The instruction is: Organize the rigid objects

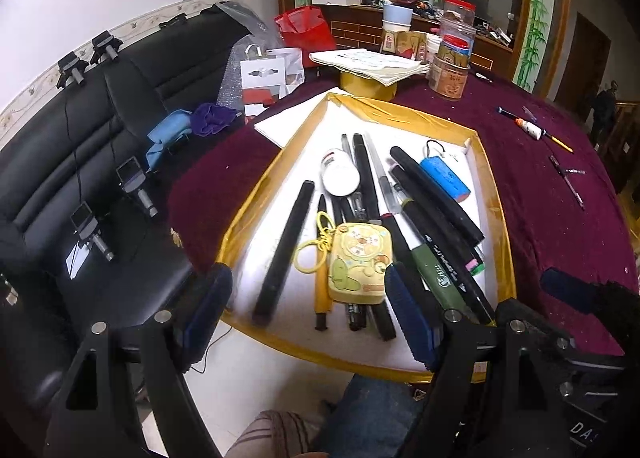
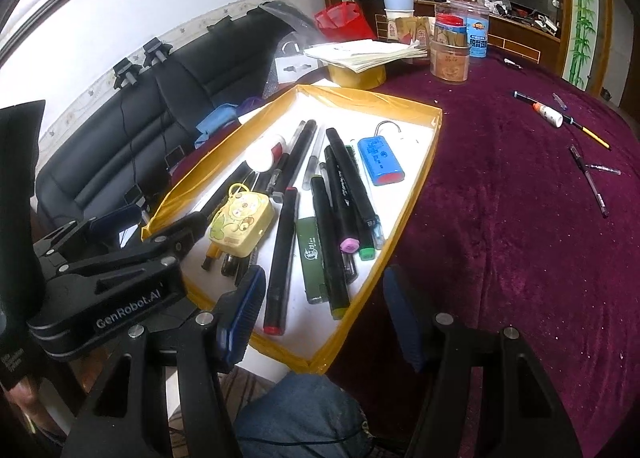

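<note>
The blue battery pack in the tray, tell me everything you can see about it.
The blue battery pack is a stubby, rounded block in glossy blue wrap with printed text and a red near end. A thin looped wire leaves its far end. It lies flat on the white floor of the gold-edged tray, near the right rim, just right of the black markers. Neither gripper touches it.

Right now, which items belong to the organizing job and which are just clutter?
Job:
tray
markers
blue battery pack
yellow keychain case
loose pens

Clutter:
paper stack
jars
red bag
sofa
</note>
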Action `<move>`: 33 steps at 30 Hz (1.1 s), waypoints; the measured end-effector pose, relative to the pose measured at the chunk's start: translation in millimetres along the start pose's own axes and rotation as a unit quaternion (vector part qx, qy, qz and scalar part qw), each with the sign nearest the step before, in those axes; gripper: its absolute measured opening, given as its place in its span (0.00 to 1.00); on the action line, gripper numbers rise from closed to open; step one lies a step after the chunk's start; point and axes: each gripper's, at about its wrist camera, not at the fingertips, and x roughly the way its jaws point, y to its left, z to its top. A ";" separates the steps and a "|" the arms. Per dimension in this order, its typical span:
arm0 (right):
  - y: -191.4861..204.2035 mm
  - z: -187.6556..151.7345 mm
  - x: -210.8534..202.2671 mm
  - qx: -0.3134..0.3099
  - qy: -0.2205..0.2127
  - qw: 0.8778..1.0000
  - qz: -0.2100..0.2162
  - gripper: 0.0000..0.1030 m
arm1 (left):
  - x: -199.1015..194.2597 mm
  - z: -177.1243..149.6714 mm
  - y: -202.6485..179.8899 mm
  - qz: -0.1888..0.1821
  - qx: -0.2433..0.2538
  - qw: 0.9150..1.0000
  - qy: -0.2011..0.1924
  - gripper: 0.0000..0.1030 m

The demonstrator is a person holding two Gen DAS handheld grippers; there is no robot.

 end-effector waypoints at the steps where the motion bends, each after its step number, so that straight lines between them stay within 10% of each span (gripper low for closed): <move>1: 1.1 1.1 0.6 0.000 0.000 1.000 0.001 0.55 | 0.7 0.7 1.2 0.001 0.001 1.000 0.001 0.77; 33: 10.4 10.4 14.8 -0.001 0.001 1.000 -0.014 0.55 | 20.7 17.5 7.5 -0.004 0.007 1.000 0.011 0.77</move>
